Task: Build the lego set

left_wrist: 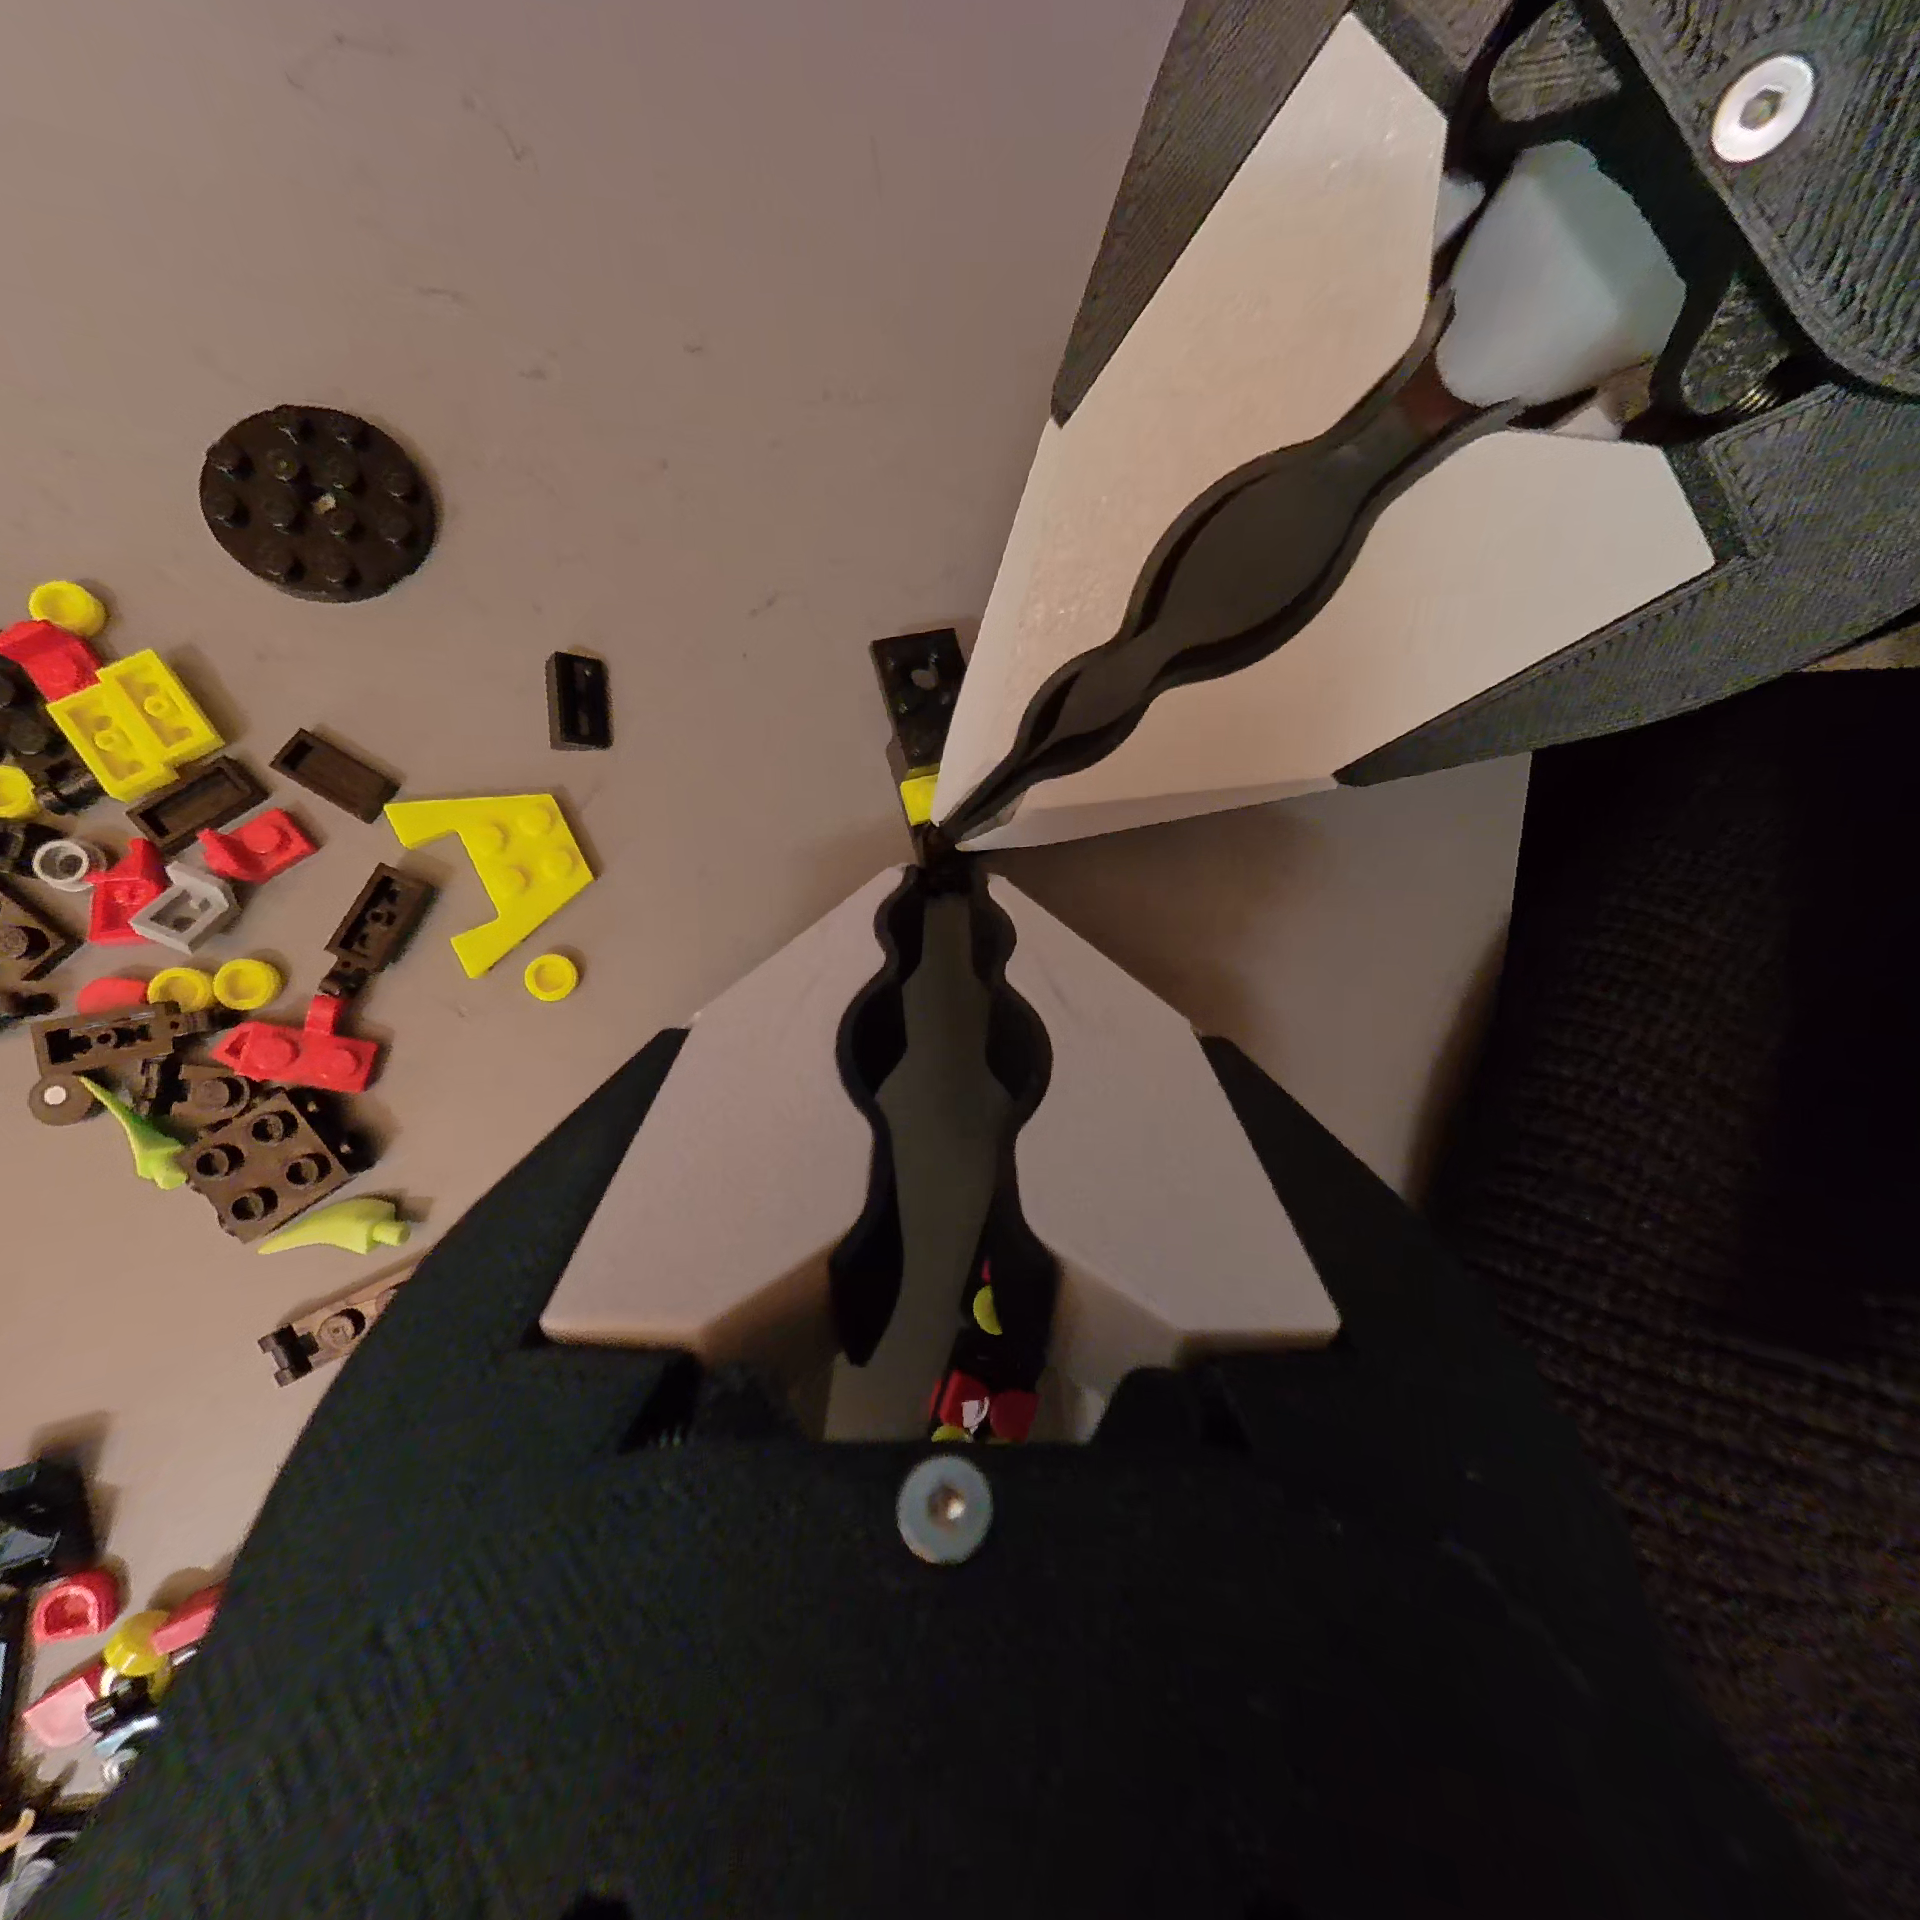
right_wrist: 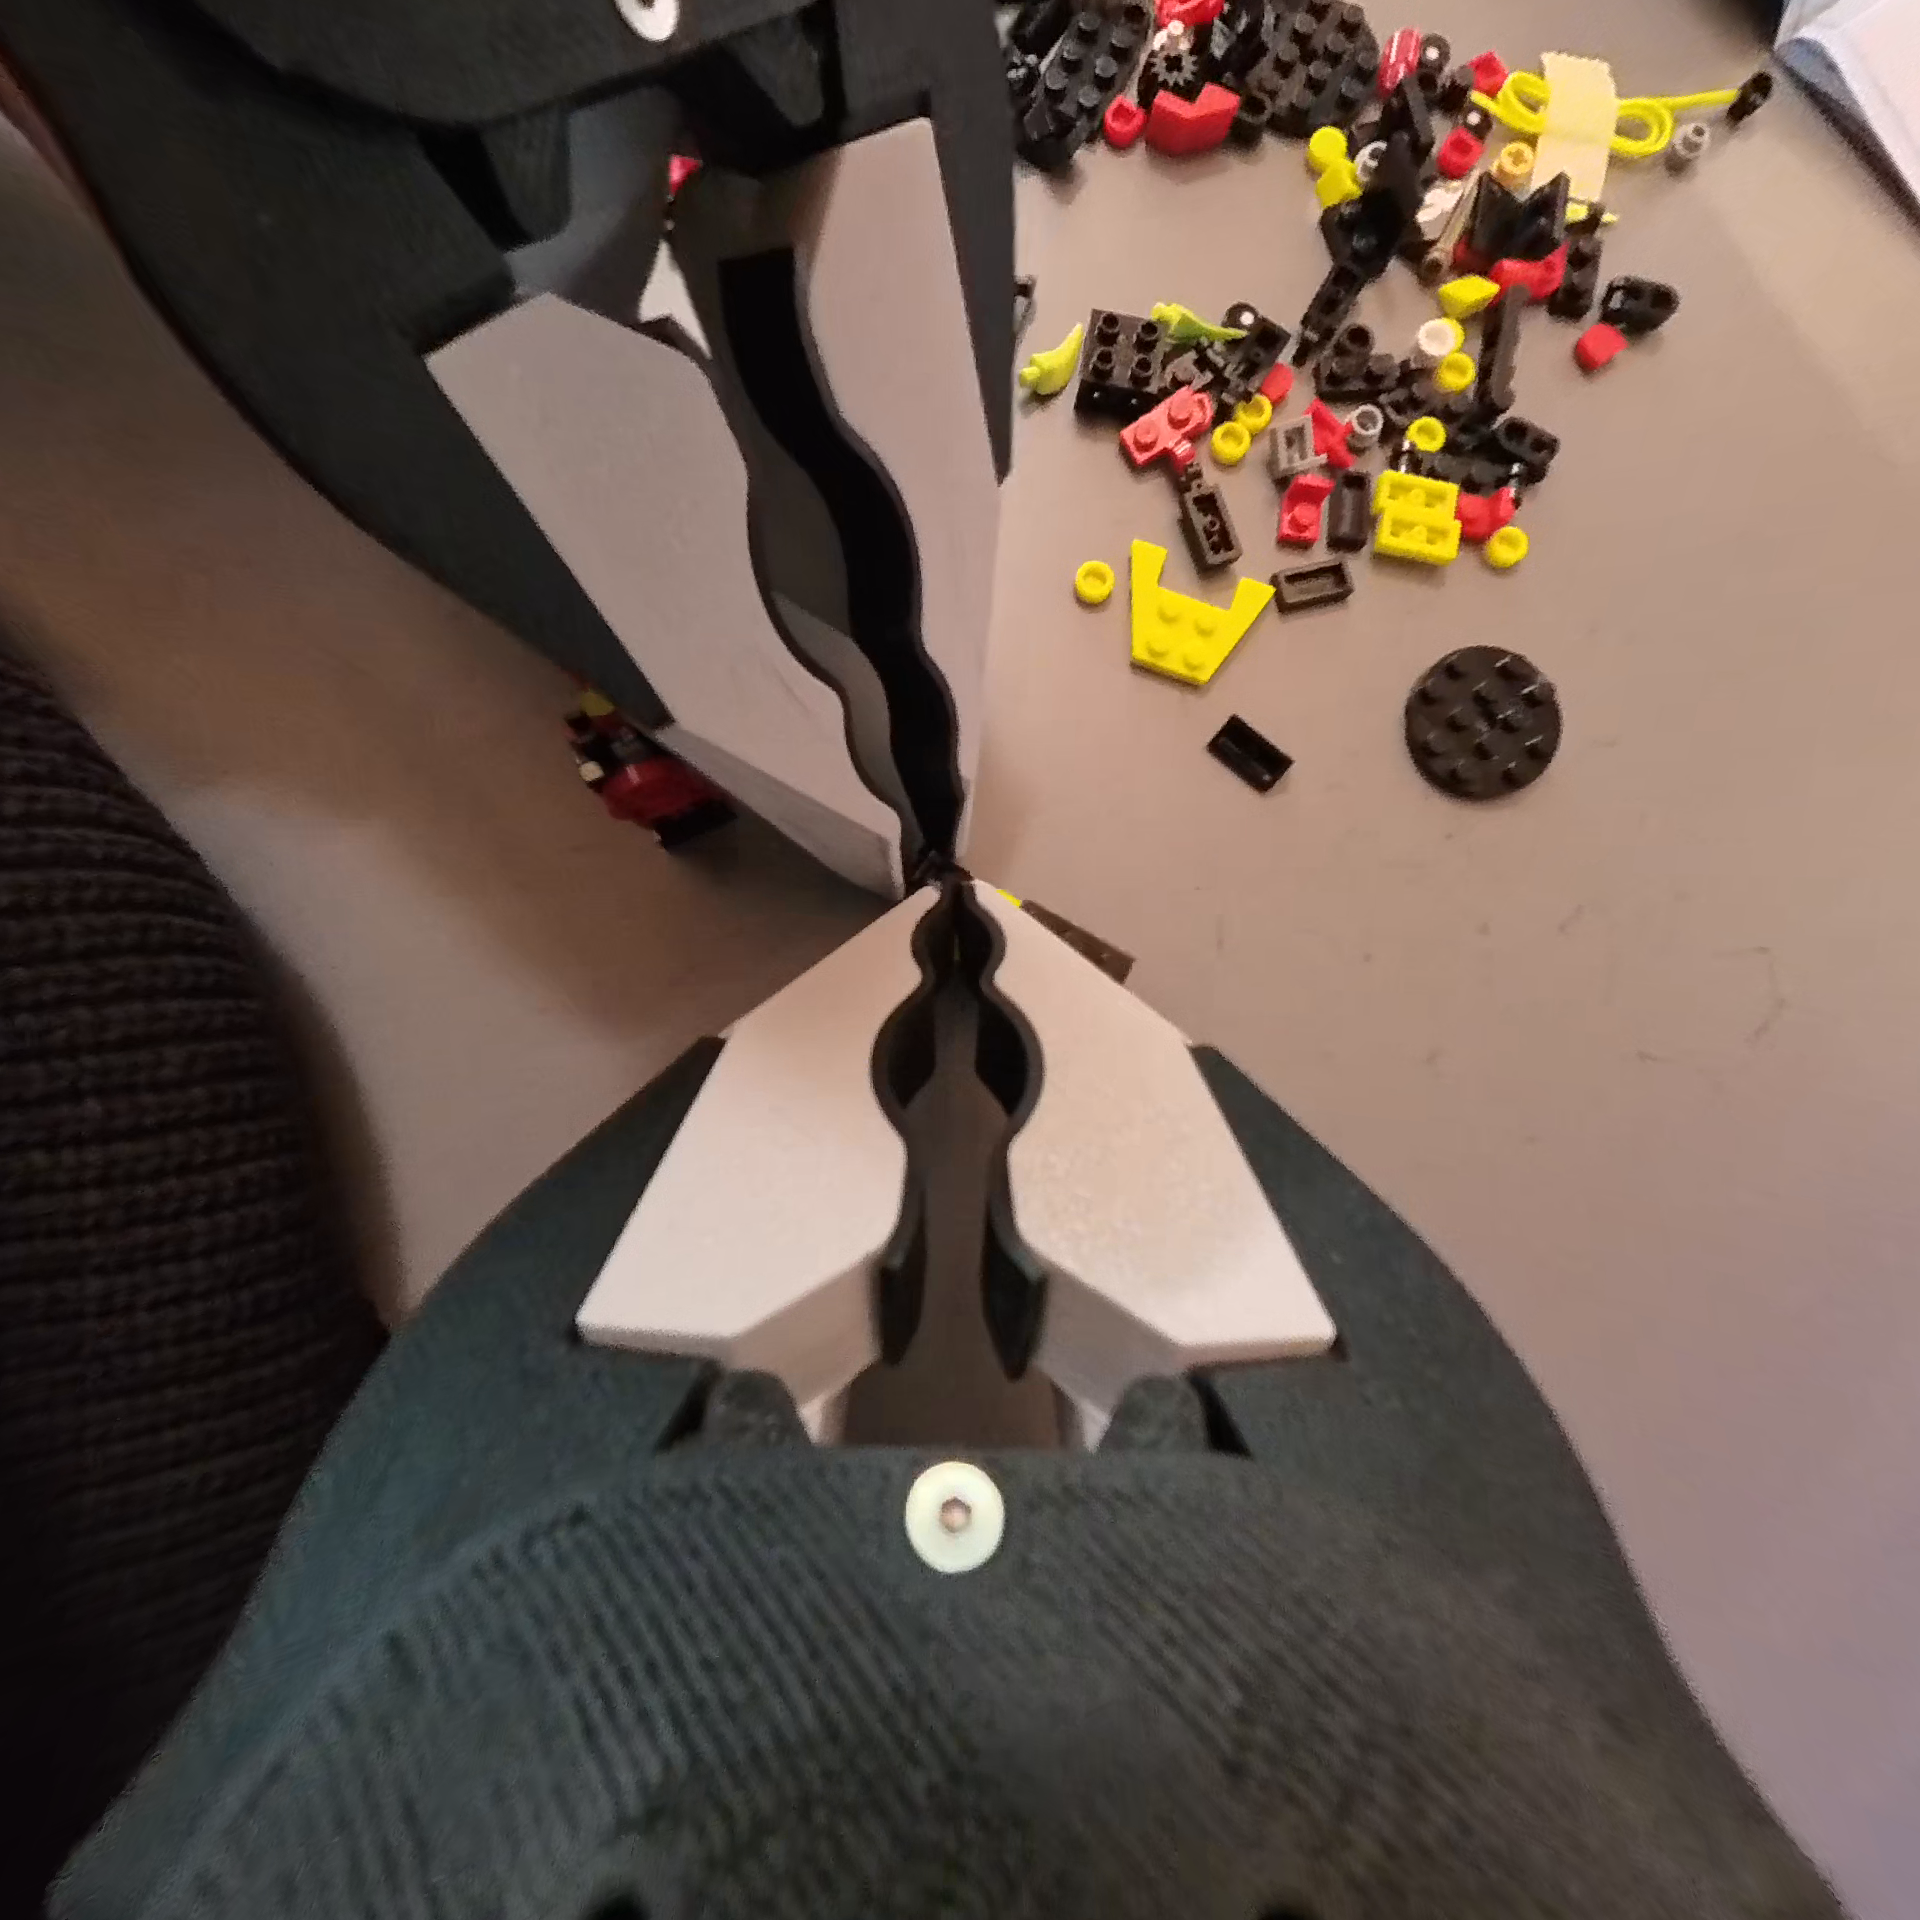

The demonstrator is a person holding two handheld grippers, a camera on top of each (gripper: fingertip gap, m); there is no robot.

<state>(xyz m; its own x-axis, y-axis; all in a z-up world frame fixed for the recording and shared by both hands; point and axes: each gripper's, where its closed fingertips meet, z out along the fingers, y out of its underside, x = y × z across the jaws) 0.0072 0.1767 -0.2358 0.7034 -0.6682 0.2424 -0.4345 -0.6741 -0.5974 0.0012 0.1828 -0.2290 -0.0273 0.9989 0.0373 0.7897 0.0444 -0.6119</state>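
My left gripper (left_wrist: 943, 878) and right gripper (right_wrist: 948, 891), jaws clenched tip to tip on a tiny black piece (left_wrist: 940, 854) above the tabletop (left_wrist: 675, 312).

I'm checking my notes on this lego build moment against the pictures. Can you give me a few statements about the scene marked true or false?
1. The two grippers meet tip to tip: left gripper, right gripper. True.
2. The black round plate is stacked on the yellow wedge plate. False: both lie apart on the table.
3. The left gripper is wide open. False: its fingers are closed together.
4. Loose red, yellow and black pieces lie in a pile. True.
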